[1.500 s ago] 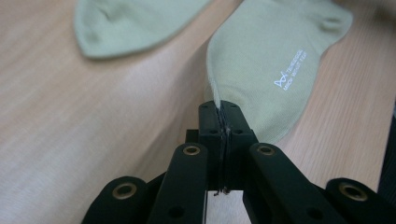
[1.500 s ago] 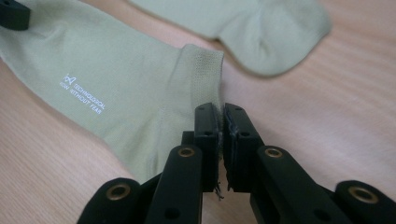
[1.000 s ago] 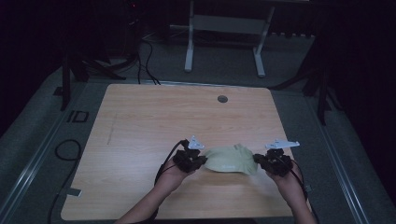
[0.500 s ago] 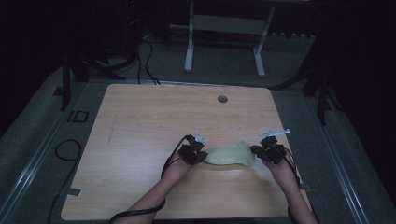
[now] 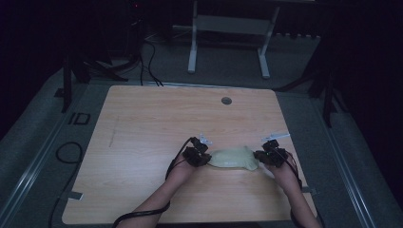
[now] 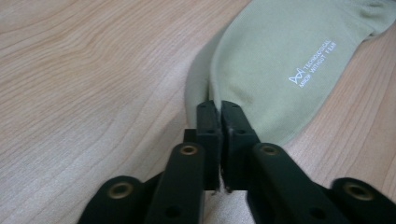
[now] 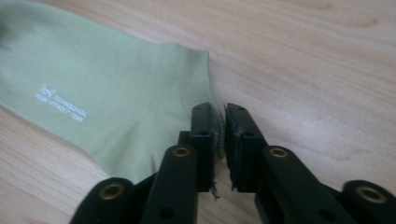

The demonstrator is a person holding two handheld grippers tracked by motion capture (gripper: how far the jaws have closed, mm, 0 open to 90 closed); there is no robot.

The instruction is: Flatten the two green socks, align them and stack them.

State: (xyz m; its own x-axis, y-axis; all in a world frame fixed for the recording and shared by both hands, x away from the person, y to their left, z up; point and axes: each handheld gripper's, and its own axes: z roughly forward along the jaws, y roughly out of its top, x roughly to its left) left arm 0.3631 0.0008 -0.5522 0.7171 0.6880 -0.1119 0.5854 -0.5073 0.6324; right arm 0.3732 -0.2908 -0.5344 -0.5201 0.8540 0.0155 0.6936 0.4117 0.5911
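Pale green sock [image 6: 280,70] printed "TECHNOLOGICAL", ends between barely parted jaws of left gripper [image 6: 218,106] and right gripper [image 7: 217,109], just easing open.

A pale green knitted sock [image 5: 233,157] lies flat on the light wooden table [image 5: 157,118], near its front edge and right of centre in the high view. It stretches sideways, its length running across the table, one end at each of the two grippers. The fabric is smooth, fine-ribbed near the cuff, with small white printed lettering [image 6: 312,63] on its upper face. In the left gripper view the rounded end of the sock [image 6: 275,65] shows two layers slightly offset, one edge peeking out beside the other. In the right gripper view the straight cuff end [image 7: 112,98] rests on the wood, its corner reaching between the black jaws.
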